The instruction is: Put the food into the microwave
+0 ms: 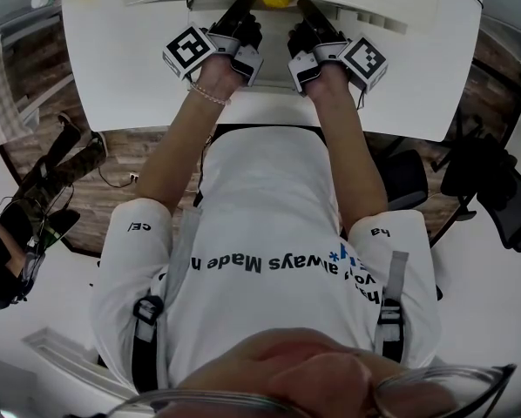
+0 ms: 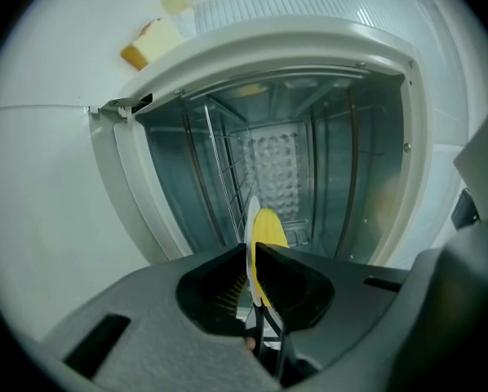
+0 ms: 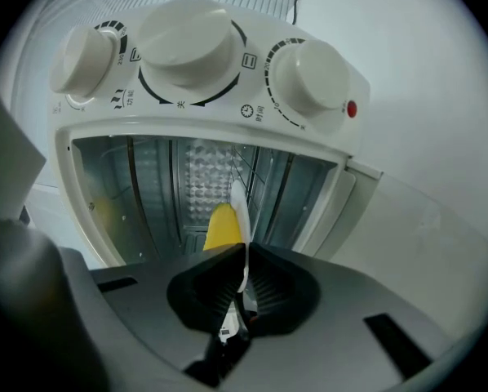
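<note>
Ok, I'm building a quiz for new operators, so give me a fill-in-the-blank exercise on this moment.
1. The left gripper and the right gripper are each shut on the rim of one white ____.
2. The food on it is ____ in colour.
3. The microwave stands ____, its metal cavity in view.
4. Its front carries ____ knobs.
Missing words: plate; yellow; open; three.

Yellow food (image 2: 268,231) — edge-on beside its plate (image 2: 250,215), partly behind the left hand-held gripper (image 2: 250,248) — is unidentifiable.
</note>
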Demonstrator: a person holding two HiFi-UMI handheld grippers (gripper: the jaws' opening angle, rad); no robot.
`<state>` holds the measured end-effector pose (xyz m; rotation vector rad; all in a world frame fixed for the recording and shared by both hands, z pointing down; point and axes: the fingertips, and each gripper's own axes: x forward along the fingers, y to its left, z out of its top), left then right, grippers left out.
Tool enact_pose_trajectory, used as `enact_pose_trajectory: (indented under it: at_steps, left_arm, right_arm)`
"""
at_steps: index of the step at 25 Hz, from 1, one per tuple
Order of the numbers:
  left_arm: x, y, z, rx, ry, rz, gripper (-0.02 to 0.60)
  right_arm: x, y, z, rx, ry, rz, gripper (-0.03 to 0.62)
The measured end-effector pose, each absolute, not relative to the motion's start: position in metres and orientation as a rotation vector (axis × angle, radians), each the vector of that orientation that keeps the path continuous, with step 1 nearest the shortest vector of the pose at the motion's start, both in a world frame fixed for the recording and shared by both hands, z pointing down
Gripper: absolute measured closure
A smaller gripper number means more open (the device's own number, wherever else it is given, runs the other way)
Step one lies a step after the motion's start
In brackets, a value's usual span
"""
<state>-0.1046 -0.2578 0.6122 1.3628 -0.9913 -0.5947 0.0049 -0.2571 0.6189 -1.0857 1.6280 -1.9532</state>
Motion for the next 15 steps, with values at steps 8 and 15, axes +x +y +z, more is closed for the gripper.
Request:
enact_pose_trajectory:
  at_steps: [8, 15]
  left_arm:
    - [-0.102, -0.257, 0.613, 1.362, -0.996, -0.575, 0.563]
    - [-0.100, -0.262, 0.614, 1.353, -0.997, -0.586, 0.571]
  right_arm:
    - [-0.001, -0.268, 0.619, -1.089, 1.598, -1.951, 0.572]
    - [-0.006, -0.269, 0.618, -1.054, 1.594, -1.955, 0.571]
